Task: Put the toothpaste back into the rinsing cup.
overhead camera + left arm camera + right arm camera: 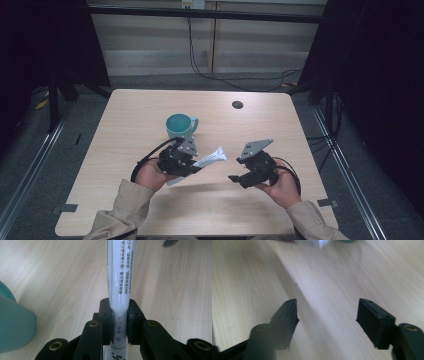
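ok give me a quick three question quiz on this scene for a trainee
1. True or false: the left gripper is shut on the white plastic tube with printed text.
2. Which describes the right gripper? A) shut on the tube B) jaws open with nothing between them C) holding the mug
3. What stands on the light wooden table just beyond the left gripper?

Key:
1. True
2. B
3. The teal ceramic mug with a handle

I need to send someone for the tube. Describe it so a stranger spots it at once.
Start at the wooden table and find the teal mug near its middle. Just in front of it, the left gripper clamps a tube: slim, white, printed with small text, its flat end towards the right gripper.
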A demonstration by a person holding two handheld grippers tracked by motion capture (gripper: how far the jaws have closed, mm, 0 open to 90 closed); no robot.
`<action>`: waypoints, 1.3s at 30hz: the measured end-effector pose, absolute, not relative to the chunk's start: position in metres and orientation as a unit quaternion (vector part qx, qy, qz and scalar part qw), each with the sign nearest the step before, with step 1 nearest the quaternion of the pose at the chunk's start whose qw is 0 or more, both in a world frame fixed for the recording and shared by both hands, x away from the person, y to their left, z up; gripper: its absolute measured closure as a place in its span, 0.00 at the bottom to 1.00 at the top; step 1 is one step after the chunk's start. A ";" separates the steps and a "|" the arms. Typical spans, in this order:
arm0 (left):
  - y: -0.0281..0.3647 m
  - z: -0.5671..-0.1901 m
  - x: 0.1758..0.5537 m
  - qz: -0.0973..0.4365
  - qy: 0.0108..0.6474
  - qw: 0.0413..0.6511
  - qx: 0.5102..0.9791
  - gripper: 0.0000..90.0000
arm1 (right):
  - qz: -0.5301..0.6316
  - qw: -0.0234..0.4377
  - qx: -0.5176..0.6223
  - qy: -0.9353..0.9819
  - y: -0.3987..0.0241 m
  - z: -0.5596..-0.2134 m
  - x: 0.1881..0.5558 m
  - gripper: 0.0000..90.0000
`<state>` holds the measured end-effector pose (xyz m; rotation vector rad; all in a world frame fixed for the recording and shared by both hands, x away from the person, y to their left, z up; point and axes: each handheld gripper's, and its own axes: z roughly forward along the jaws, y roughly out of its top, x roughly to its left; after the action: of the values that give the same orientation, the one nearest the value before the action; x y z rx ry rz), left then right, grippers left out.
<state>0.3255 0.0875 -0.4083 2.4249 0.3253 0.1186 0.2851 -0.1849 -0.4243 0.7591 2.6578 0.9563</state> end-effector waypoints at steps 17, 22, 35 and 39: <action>0.113 -0.395 0.341 0.070 0.201 0.427 0.879 0.87 | 0.307 0.113 0.299 0.896 -0.203 -0.482 0.273 0.19; 0.118 -0.391 0.345 0.078 0.217 0.444 0.866 0.87 | 0.306 0.117 0.307 0.893 -0.206 -0.492 0.269 0.19; 0.128 -0.377 0.359 0.109 0.251 0.481 0.833 0.86 | 0.336 0.112 0.325 0.877 -0.217 -0.503 0.265 0.16; 0.129 -0.371 0.363 0.123 0.259 0.490 0.823 0.87 | 0.349 0.116 0.326 0.871 -0.219 -0.506 0.263 0.15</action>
<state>0.3626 0.1290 -0.3713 2.0002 0.6301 0.2984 0.2629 -0.2191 -0.5055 0.9540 2.5504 1.0219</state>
